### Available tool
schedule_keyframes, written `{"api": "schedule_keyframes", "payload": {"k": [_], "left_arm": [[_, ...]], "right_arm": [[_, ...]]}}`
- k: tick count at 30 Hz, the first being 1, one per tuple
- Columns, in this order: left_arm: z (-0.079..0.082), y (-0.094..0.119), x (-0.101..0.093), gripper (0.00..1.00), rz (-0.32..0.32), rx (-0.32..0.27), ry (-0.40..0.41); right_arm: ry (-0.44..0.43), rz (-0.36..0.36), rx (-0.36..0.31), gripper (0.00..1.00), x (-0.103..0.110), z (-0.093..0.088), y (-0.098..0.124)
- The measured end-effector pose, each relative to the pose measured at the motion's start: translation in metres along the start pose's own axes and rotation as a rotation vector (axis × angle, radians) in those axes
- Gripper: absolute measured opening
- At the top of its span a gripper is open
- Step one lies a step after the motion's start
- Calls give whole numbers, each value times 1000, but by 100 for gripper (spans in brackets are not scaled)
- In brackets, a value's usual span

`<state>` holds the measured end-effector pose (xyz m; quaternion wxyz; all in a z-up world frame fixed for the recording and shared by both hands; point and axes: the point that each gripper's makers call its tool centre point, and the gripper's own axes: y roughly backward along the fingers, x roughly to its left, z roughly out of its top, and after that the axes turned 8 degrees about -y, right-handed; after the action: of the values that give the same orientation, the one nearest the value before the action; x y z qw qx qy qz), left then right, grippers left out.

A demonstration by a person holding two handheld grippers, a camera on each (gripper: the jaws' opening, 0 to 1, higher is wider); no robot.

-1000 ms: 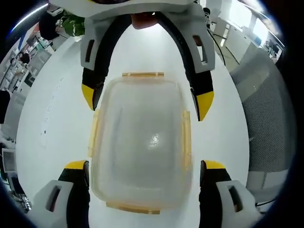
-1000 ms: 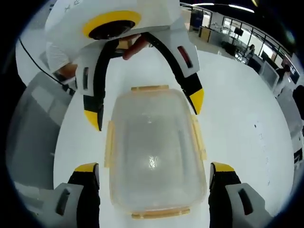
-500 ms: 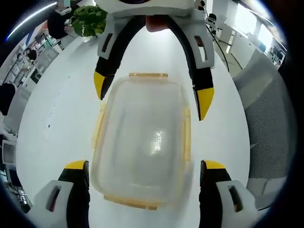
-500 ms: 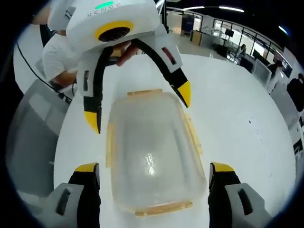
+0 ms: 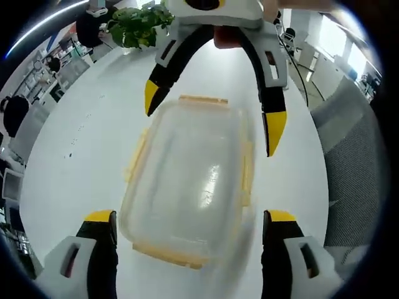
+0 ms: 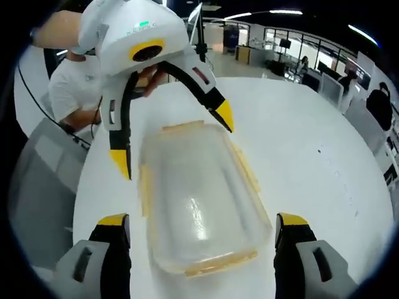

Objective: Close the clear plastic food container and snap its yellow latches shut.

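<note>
The clear plastic container (image 5: 187, 180) lies on the white round table (image 5: 81, 143) with its clear lid on it. Yellow latches (image 5: 247, 171) run along its sides and ends; I cannot tell whether they are snapped down. My left gripper (image 5: 190, 218) is open, its yellow-tipped jaws standing either side of the container's near end. My right gripper (image 5: 212, 117) faces it from the far end, open and raised over the container. In the right gripper view the container (image 6: 196, 199) sits between the open right gripper (image 6: 202, 219) jaws, with the left gripper (image 6: 172, 139) opposite.
A grey mesh chair (image 5: 355, 168) stands at the table's edge. A person in a white shirt (image 6: 72, 87) is behind the left gripper. A potted plant (image 5: 140, 31) sits at the table's far side, with office desks beyond.
Both views have tilted up, so more of the room shows. Each opposite gripper now sits higher and farther off the container's far end. The container looks skewed in both views.
</note>
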<state>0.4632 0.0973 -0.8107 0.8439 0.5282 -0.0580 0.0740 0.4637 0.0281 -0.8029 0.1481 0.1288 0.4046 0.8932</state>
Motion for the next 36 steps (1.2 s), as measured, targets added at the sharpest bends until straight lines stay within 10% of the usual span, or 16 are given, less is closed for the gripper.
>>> {"api": "schedule_keyframes", "payload": {"k": [36], "left_arm": [[-23,24,-9,97,106,-135,234]], "right_arm": [[-170,-77,-193,98,7,4,23]]}}
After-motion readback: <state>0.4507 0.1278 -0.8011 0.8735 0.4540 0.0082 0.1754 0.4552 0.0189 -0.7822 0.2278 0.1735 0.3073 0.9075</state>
